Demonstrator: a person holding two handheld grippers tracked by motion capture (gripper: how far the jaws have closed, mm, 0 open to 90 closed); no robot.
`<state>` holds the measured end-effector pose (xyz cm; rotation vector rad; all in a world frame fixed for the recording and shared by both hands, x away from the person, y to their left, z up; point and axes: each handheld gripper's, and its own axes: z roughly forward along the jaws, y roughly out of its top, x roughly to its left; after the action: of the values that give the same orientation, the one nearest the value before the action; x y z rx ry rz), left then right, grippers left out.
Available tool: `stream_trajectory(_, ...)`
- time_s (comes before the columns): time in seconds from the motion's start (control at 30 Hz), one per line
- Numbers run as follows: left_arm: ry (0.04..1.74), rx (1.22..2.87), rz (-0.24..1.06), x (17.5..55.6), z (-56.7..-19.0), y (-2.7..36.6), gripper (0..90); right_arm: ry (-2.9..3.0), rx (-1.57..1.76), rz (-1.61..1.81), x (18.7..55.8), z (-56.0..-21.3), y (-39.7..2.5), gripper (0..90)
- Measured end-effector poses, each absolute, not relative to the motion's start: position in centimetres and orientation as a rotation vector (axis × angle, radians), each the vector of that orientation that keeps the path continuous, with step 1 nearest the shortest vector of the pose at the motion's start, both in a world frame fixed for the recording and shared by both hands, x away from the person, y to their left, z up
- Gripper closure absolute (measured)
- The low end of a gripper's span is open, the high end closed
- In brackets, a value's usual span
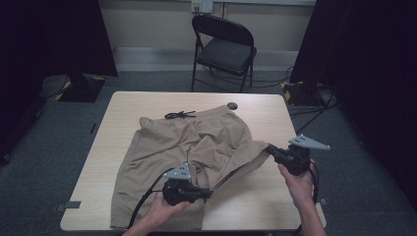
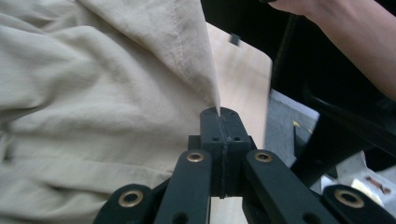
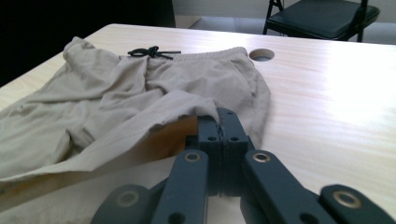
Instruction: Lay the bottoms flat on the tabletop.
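A pair of beige shorts (image 1: 187, 142) lies crumpled on the light wooden table (image 1: 265, 118), waistband at the far side with a black drawstring (image 1: 179, 115). My left gripper (image 1: 209, 193) is shut on one corner of a leg hem (image 2: 205, 79) near the table's front. My right gripper (image 1: 270, 149) is shut on the other corner of that hem (image 3: 196, 109) at the right. The hem edge stretches taut between them, lifted off the table. The shorts (image 3: 93, 107) spread leftward in the right gripper view.
A round cable hole (image 1: 232, 105) sits in the table near its far edge. A black folding chair (image 1: 223, 46) stands beyond the table. Cables (image 1: 310, 110) run over the grey floor at the right. Bare tabletop lies right of the shorts.
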<state>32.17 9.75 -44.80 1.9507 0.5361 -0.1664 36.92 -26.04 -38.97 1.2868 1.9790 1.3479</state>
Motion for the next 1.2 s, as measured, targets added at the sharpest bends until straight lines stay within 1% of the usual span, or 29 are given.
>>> stream_trajectory(0.2,0.468,1.968,-0.225,30.6,-44.8,8.1,90.0,1.957,1.32,1.312,33.6,-39.8,-28.1,89.9)
stream_trajectory(0.43,0.422,2.022,-0.281,29.4,-46.0,6.5,89.8,1.933,1.397,1.294,30.4,-42.5,-29.9,88.8)
stream_trajectory(0.47,0.447,2.015,-0.274,29.5,-46.1,6.6,88.3,1.94,1.392,1.304,30.0,-42.8,-30.1,85.2)
stream_trajectory(0.5,0.479,2.007,-0.259,29.6,-46.2,6.6,81.5,1.947,1.371,1.316,29.6,-43.2,-30.2,79.9)
stream_trajectory(0.53,0.478,2.005,-0.26,29.7,-46.2,6.8,78.0,1.961,1.364,1.322,29.3,-43.4,-30.2,74.5)
stream_trajectory(0.57,0.485,1.998,-0.26,29.9,-46.2,7.0,77.6,1.978,1.364,1.33,29.1,-43.6,-30.2,71.5)
stream_trajectory(0.63,0.503,1.979,-0.257,30.3,-46.1,7.3,72.4,1.995,1.341,1.332,28.8,-43.7,-30.0,64.4)
stream_trajectory(0.73,0.548,1.968,-0.236,31.3,-46.0,8.1,70.5,1.994,1.348,1.348,28.6,-43.5,-29.8,53.7)
stream_trajectory(0.83,0.597,1.959,-0.218,32.4,-46.1,9.0,69.3,1.976,1.35,1.356,28.4,-43.2,-30.1,50.1)
stream_trajectory(1.03,0.674,1.957,-0.169,34.1,-46.4,11.2,69.0,1.941,1.353,1.379,27.7,-42.4,-30.4,48.8)
stream_trajectory(1.1,0.697,1.947,-0.156,34.5,-46.4,11.9,69.0,1.97,1.35,1.356,28.3,-42.5,-30.0,52.1)
stream_trajectory(1.2,0.723,1.944,-0.126,35.1,-46.2,13.1,68.7,2.041,1.364,1.309,30.5,-43.8,-29.0,54.2)
